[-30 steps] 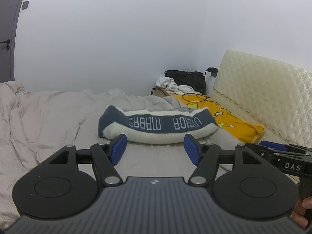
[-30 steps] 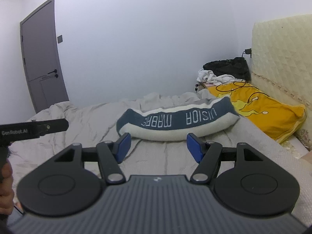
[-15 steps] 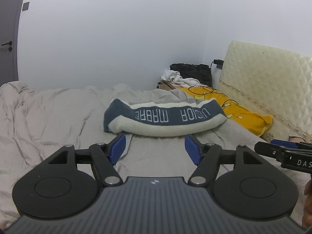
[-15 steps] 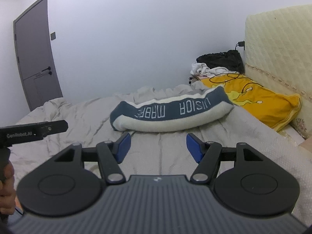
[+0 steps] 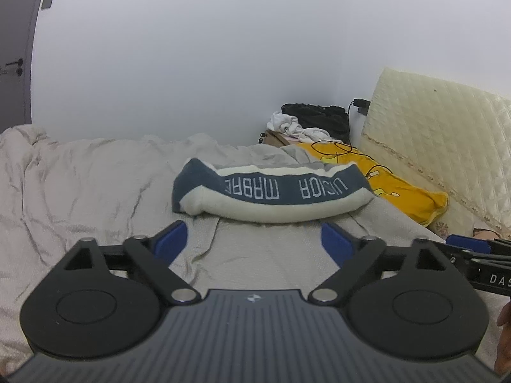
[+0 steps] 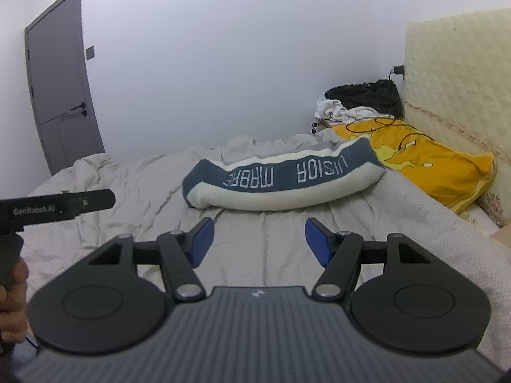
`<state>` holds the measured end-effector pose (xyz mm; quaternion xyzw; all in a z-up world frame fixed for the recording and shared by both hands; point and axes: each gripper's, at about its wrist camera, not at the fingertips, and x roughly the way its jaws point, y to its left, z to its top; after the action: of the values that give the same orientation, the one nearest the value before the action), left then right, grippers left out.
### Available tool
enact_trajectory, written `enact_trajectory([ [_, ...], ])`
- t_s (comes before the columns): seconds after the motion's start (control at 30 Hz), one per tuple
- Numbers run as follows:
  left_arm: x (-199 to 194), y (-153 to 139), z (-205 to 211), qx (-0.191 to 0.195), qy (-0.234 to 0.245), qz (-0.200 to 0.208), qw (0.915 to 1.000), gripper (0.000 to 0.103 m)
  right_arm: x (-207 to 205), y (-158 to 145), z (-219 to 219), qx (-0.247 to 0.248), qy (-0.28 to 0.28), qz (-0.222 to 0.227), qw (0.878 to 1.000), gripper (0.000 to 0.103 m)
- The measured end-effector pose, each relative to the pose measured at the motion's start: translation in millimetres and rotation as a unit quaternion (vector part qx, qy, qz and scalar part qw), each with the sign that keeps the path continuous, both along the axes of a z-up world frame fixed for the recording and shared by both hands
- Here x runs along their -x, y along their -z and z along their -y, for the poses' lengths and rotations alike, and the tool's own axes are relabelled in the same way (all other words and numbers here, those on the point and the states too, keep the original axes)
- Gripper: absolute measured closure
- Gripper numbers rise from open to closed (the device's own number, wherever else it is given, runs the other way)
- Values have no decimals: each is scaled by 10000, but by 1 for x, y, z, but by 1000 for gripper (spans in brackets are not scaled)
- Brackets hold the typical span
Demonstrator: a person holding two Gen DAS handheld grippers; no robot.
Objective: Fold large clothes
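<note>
Left wrist view: left claw [image 5: 252, 242] wide and its jaws opening, nothing between the blue pads, only bed sheet [image 5: 95, 185] showing past them. The folded garment [image 5: 271, 193] lies on the bed just beyond the claw tips, apart from them, a long rolled bundle, navy band with white lettering over a cream body. Yellow pillow [image 5: 402, 191] just right of the garment, with a black cable on it; headboard [image 5: 440, 146] behind that. The right claw's tip [image 5: 469, 244] pokes in at the right edge, well right of the garment; most of it is cut off here.

Right wrist view: right claw [image 6: 258, 239] at a medium gap, empty, jaws hovering over the sheet short of the garment [image 6: 284, 182]. Left device body [image 6: 57, 207] sits far left of the garment, a hand under it; its claw is hidden here.

Handling, my guess: thick knit or fleece, soft, floppy, fairly light but bulky, will sag and unroll if lifted from one point. Best taken at both ends or along the near cream edge, one claw each.

Hard to tell: what kind of garment it is, how many layers, where sleeves or hem sit. Far side hidden. Lettering reads mirrored or upside down, unclear.
</note>
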<state>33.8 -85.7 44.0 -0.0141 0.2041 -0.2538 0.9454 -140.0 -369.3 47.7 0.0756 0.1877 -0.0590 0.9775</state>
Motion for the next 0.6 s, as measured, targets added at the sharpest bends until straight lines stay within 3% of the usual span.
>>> enact_trajectory([
  [0.1, 0, -1, -2, -52, -40, 51, 10000, 0, -1, 1, 0, -81, 0, 9, 10000, 34],
  [0.33, -2, -1, -5, -29, -105, -18, 9999, 0, -1, -1, -2, 2, 59, 69, 10000, 30],
  [0.43, -2, -2, -7, -10, -129, -15, 9999, 0, -1, -2, -1, 0, 74, 121, 9999, 9],
  [0.6, 1, -3, -10, 51, -246, 0, 9997, 0, -7, -1, -1, -10, 104, -7, 9999, 9],
])
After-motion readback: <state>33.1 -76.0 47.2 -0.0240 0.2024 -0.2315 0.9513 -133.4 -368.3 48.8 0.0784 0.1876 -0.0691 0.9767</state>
